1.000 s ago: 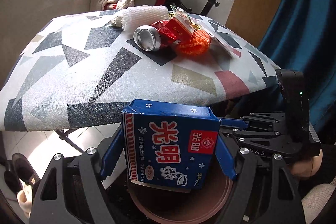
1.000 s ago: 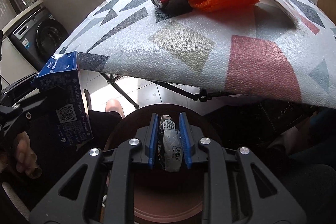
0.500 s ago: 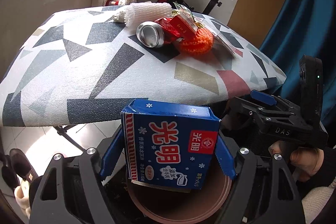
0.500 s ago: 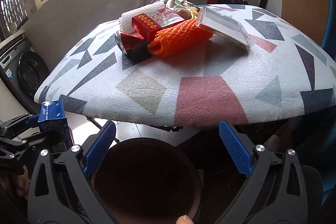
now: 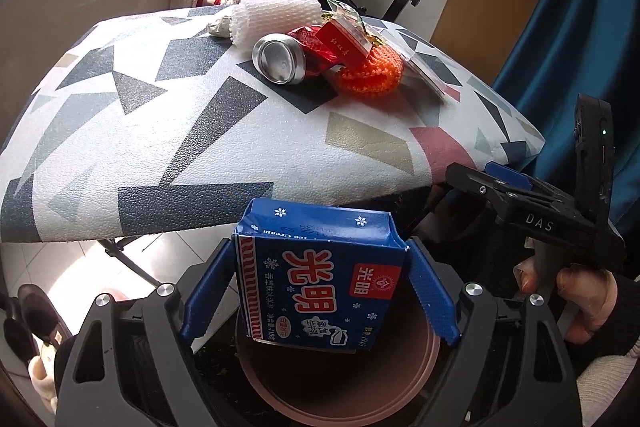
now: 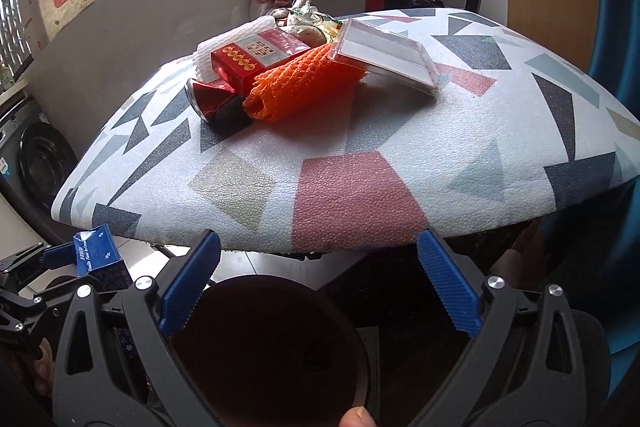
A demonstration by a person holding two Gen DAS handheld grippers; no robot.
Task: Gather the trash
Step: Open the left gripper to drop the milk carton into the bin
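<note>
Patterned table (image 5: 168,131) bears can (image 5: 280,59), red box (image 6: 256,57), orange netting (image 6: 304,83).

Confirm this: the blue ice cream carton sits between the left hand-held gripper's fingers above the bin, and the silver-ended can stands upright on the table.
Not quite. In the left wrist view the can lies on its side on the table, its silver end facing the camera. The rest holds: blue carton, left hand-held gripper, bin.
</note>
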